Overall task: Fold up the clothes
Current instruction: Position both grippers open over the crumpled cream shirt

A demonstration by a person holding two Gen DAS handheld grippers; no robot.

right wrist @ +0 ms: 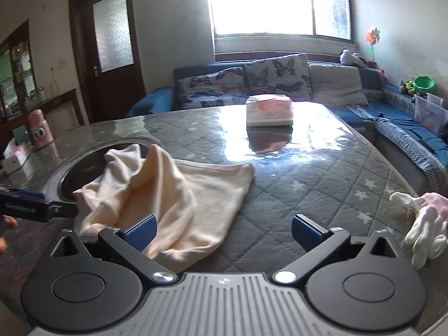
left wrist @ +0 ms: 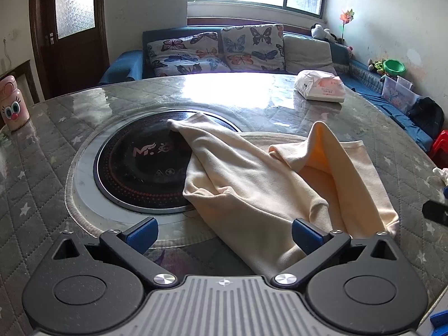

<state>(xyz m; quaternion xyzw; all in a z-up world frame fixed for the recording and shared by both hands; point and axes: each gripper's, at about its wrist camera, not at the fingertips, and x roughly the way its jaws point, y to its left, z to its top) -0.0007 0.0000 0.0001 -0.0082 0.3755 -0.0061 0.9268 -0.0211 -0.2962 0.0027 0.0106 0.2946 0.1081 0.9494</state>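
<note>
A cream-coloured garment (left wrist: pixel 260 184) lies crumpled on the round table, partly over the black cooktop (left wrist: pixel 140 168) set in its middle. One part stands up in a loose fold. My left gripper (left wrist: pixel 222 235) is open, low over the garment's near edge, its right finger on the cloth. In the right wrist view the garment (right wrist: pixel 173 196) lies to the left. My right gripper (right wrist: pixel 224 232) is open and empty; its left finger is by the cloth's near edge. The left gripper's tip (right wrist: pixel 36 207) shows at the far left.
A tissue pack (left wrist: pixel 320 85) sits at the table's far side. A pink bottle (left wrist: pixel 14 103) stands at the far left. White and pink small clothes (right wrist: pixel 422 224) lie at the right edge. A blue sofa (left wrist: pixel 224 53) with cushions lies behind the table.
</note>
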